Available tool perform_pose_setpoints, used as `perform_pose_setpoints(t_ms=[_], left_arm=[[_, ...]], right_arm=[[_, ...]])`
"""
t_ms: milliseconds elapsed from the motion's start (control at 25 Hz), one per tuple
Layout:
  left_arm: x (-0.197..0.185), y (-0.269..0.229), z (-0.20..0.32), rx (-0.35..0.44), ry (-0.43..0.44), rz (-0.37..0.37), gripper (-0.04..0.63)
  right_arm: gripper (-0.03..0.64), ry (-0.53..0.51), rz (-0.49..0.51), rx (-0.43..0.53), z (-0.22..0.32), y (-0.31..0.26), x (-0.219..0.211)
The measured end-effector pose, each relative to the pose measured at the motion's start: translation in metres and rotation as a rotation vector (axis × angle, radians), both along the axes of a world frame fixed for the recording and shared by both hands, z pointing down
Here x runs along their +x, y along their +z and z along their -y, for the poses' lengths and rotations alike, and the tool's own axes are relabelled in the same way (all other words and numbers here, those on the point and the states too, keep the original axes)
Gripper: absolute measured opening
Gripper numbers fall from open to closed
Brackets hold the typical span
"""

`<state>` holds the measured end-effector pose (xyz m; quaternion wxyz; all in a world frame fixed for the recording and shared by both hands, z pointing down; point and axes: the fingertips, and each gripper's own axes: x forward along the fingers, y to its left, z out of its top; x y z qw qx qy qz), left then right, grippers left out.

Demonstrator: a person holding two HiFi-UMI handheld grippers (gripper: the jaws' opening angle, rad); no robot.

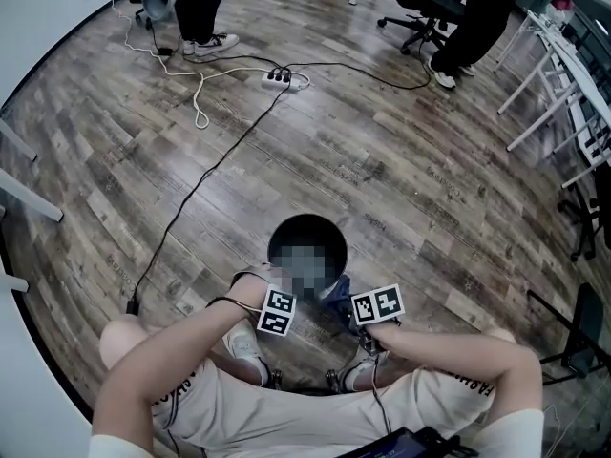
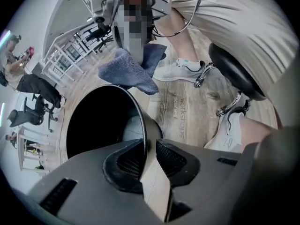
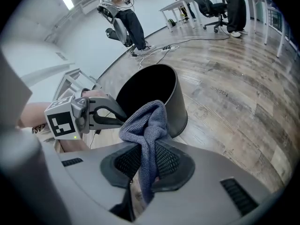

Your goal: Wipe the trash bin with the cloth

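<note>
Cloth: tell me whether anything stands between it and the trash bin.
Nothing visible does. The cloth, clamped by the right gripper, hangs just in front of the trash bin and its outer wall. The left gripper straddles the rim off to one side, clear of that path.

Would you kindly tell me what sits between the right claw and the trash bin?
The cloth, pinched in the right claw, bunches up just in front of the trash bin. The right gripper view shows it.

Blk trash bin [image 3: 180,102], blue-grey cloth [image 3: 145,123], brn wood-grain floor [image 1: 382,160], blk cable [image 1: 191,194].
</note>
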<state>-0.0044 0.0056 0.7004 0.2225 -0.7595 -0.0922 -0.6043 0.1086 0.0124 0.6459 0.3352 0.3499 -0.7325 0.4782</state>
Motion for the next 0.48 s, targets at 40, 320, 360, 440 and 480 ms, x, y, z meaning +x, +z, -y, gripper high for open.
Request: perform_pose_setpoints(t_ms=[40, 320, 360, 440, 480], left_arm=[[0.0, 0.0, 0.001, 0.007, 0.0, 0.003, 0.081], [0.001, 0.002, 0.006, 0.027, 0.001, 0.015, 0.077], [0.001, 0.002, 0.006, 0.022, -0.002, 0.016, 0.074], [0.001, 0.002, 0.006, 0.009, -0.013, 0.021, 0.072], [0.001, 0.001, 0.006, 0.004, -0.016, 0.026, 0.071]], right_arm=[[0.061, -0.006, -0.001, 0.005, -0.001, 0.0, -0.003], [0.061, 0.061, 0.033, 0.004, 0.006, 0.008, -0.015], [0.06, 0.085, 0.047, 0.0, 0.008, 0.008, -0.014], [0.06, 0.119, 0.063, -0.004, 0.015, 0.008, -0.011], [0.06, 0.126, 0.063, -0.003, 0.018, 0.009, -0.009]])
